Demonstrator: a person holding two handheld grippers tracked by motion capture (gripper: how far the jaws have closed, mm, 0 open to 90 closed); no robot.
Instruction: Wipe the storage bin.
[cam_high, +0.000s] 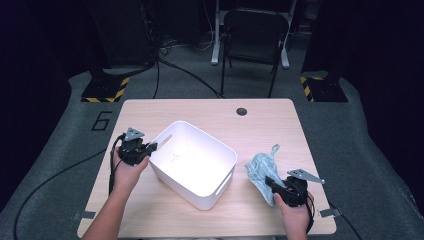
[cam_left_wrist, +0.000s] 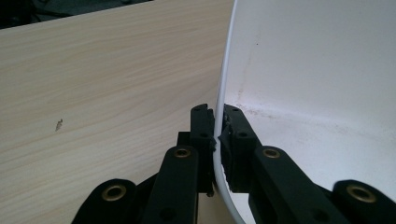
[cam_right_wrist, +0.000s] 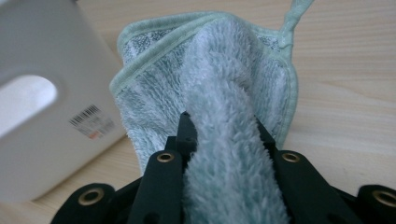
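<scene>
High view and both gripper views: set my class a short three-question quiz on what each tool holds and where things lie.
1. True or false: the left tool is shut on the rim of the white rectangular plastic bin.
2. What does the right tool grip? A) a sponge B) the pale green fluffy terry cloth C) a cable
3. Fill in: in the high view, the cloth lies to the ____ of the bin on the light wooden table.

Key: 1 true; 2 B; 3 right.
</scene>
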